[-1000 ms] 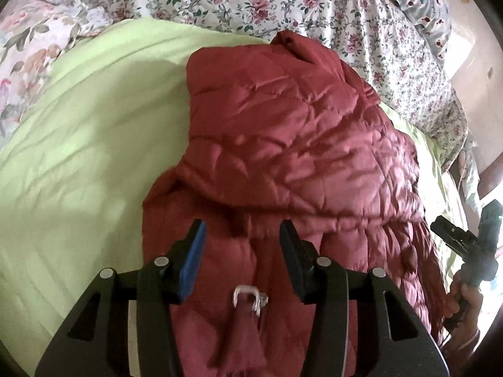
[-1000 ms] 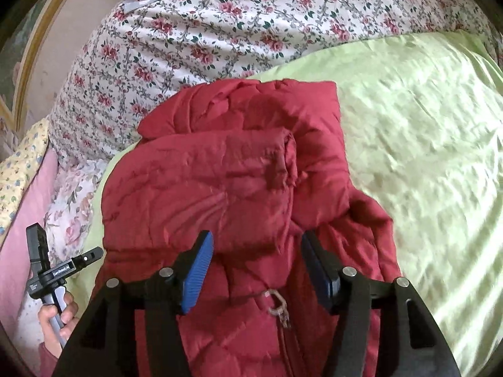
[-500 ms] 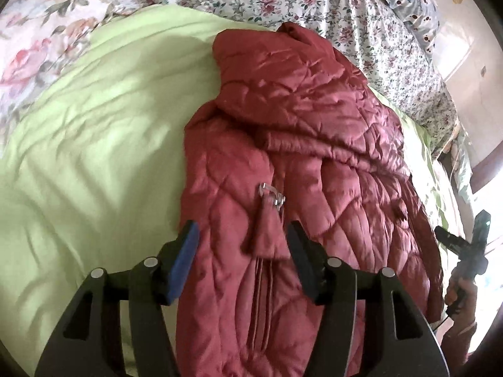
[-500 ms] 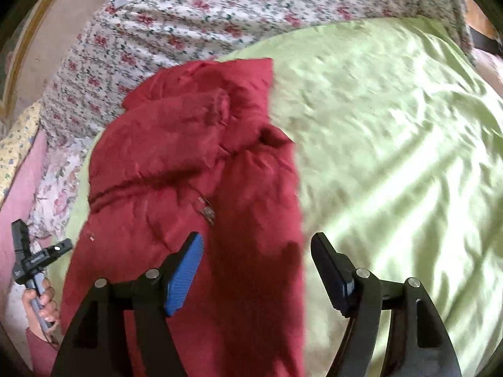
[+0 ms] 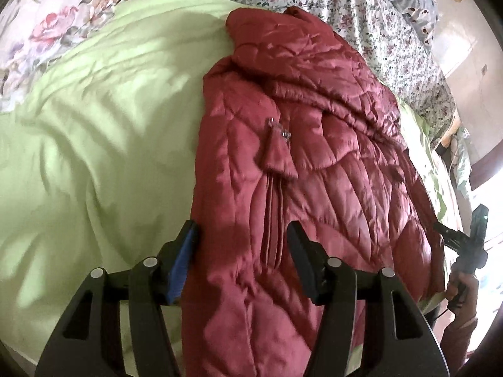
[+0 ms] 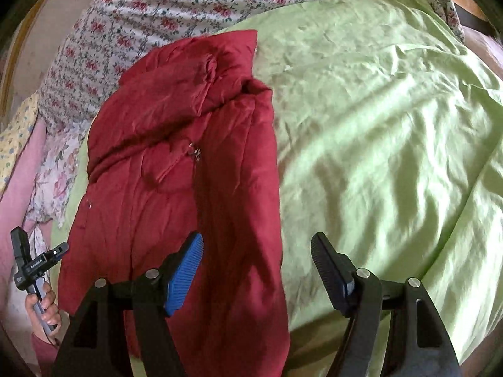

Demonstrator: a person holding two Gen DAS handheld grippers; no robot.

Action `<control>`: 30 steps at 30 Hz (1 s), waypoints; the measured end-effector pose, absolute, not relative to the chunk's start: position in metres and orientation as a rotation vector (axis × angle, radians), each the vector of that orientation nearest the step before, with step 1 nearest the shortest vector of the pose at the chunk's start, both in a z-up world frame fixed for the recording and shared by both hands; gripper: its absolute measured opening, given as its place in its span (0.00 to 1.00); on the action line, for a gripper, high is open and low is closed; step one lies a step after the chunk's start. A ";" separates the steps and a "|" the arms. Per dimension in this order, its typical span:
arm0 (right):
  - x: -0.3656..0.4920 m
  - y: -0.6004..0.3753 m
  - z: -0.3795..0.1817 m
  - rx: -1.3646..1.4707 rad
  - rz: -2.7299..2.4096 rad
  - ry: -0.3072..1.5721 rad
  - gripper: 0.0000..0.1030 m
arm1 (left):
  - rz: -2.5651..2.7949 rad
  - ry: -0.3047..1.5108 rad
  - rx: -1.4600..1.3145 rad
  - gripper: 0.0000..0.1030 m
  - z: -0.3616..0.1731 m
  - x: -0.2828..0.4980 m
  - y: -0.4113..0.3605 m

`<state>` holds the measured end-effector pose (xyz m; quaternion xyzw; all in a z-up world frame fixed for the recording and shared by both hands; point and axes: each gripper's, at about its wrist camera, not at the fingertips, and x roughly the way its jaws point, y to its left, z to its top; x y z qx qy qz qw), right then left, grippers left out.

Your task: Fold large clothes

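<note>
A dark red quilted jacket point(image 5: 314, 163) lies lengthwise on a light green sheet point(image 5: 94, 157), with its upper part folded over across the top. Its metal zipper pull point(image 5: 279, 132) shows on the front. My left gripper point(image 5: 240, 232) hovers open over the jacket's left edge; the blue pad is at the edge and the black one over the fabric. In the right wrist view the jacket point(image 6: 176, 163) fills the left half. My right gripper point(image 6: 256, 242) stands open, straddling the jacket's right edge. Neither gripper's pads press on the cloth.
The green sheet point(image 6: 377, 144) covers a bed with floral bedding point(image 5: 361, 15) behind and at the far left. A hand holds the right gripper at the right rim of the left wrist view, beyond the jacket. A pink cloth point(image 6: 19, 182) lies at the left.
Both grippers have drawn back from the zipper pull and slid outward, the left to the jacket's left edge, the right to its right edge. Both pairs of jaws stand wider than a second ago.
</note>
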<state>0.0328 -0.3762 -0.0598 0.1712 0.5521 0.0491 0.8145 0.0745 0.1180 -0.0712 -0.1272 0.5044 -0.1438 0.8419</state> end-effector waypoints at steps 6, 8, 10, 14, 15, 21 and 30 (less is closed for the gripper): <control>0.015 -0.368 -0.064 0.369 0.117 1.207 0.71 | -0.314 1.074 -0.279 0.65 -0.075 0.056 0.120; 0.009 -0.366 -0.066 0.379 0.125 1.215 0.71 | -0.325 1.078 -0.285 0.66 -0.078 0.049 0.120; 0.002 -0.363 -0.067 0.378 0.136 1.222 0.71 | -0.332 1.082 -0.281 0.66 -0.080 0.043 0.118; -0.008 -0.352 -0.064 0.344 0.179 1.217 0.71 | -0.357 1.102 -0.294 0.66 -0.087 0.032 0.116; -0.009 -0.349 -0.063 0.334 0.193 1.216 0.73 | -0.364 1.107 -0.302 0.66 -0.088 0.030 0.114; -0.006 -0.337 -0.064 0.305 0.230 1.216 0.66 | -0.377 1.097 -0.280 0.68 -0.088 0.022 0.104; -0.021 -0.339 -0.048 0.322 0.277 1.154 0.24 | -0.423 1.050 -0.245 0.23 -0.073 0.008 0.097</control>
